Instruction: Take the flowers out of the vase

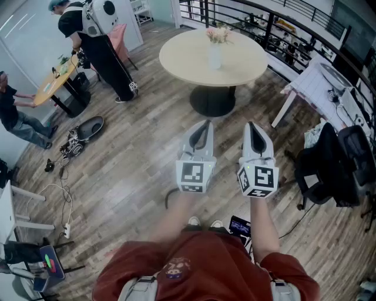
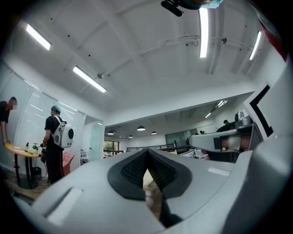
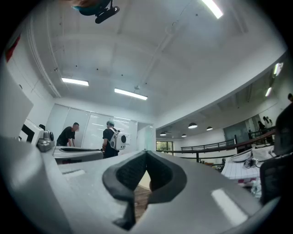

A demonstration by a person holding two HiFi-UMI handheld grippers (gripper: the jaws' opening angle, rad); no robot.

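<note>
I hold both tools side by side in front of my chest, pointing a little above level toward the round surface (image 1: 176, 56) ahead. The left tool (image 1: 203, 123) has its pads pressed together at the tips with nothing between them, and the right tool (image 1: 252, 125) is pressed together and empty too.

The flowers (image 1: 218, 34), pale pink, stand upright in the white vase (image 1: 215, 57). The vase sits near the middle of the round surface, well apart from both tools. Between my tools and that surface lies a stretch of wooden floor (image 1: 135, 147), and the surface's dark round foot (image 1: 212, 101) rests on it.

To the left, a person with a white backpack (image 1: 97, 35) stands at a small yellow surface (image 1: 56, 82), and a second person (image 1: 14, 114) leans toward it from the far edge. A dark oval thing (image 1: 88, 126) and loose cables (image 1: 59, 194) lie on the floor on that side. To the right stand a white table (image 1: 317, 88) and a black bag (image 1: 335, 164), and a dark railing (image 1: 264, 17) curves behind the round surface.
</note>
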